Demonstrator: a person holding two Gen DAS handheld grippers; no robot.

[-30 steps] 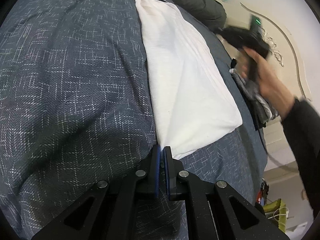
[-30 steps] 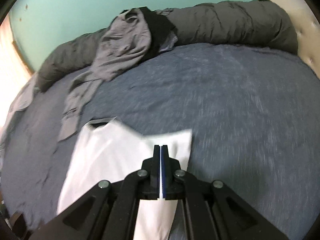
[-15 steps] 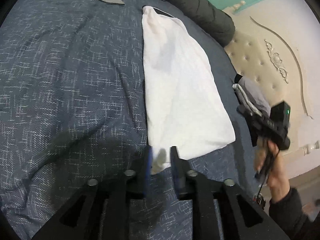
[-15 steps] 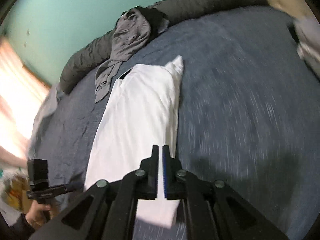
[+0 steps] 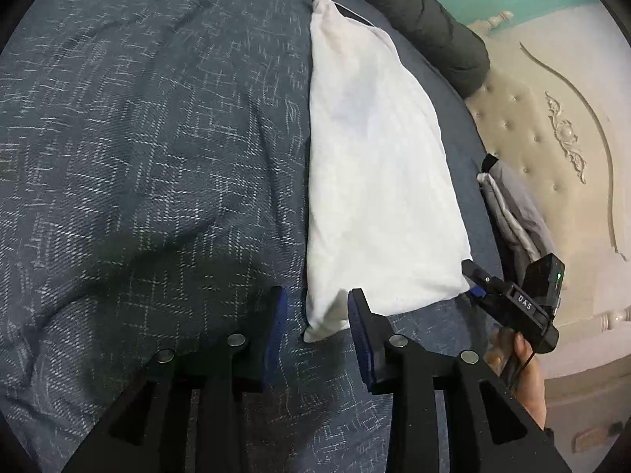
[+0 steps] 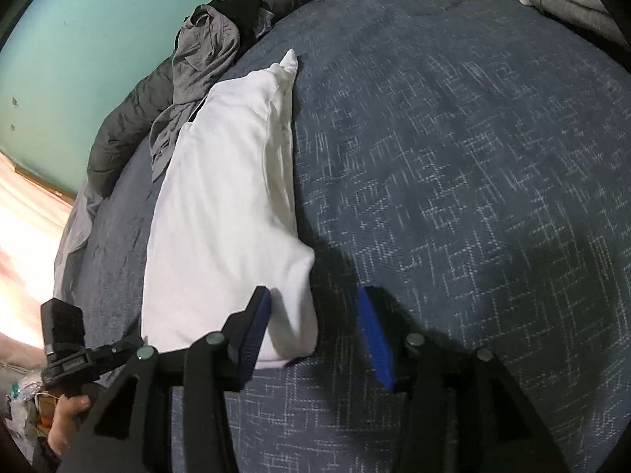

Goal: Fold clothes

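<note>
A white garment (image 5: pixel 374 181) lies folded into a long strip on the blue-grey bed cover (image 5: pixel 138 157). It also shows in the right wrist view (image 6: pixel 224 213). My left gripper (image 5: pixel 315 311) is open, its jaws either side of the strip's near left corner. My right gripper (image 6: pixel 315 315) is open at the strip's near right corner, and it shows in the left wrist view (image 5: pixel 473 276) at that corner. The left gripper shows at the lower left of the right wrist view (image 6: pixel 98 354). Neither holds cloth.
A grey garment (image 6: pixel 197 63) lies heaped at the far end beside a dark rolled duvet (image 5: pixel 434 35). A stack of folded clothes (image 5: pixel 512 216) sits at the bed's right edge by the cream headboard (image 5: pixel 552 126). A teal wall (image 6: pixel 98 19) is behind.
Both grippers were shut on the white garment a second ago. Both have opened and let it go, and the right gripper has come down to the strip's near right corner.
</note>
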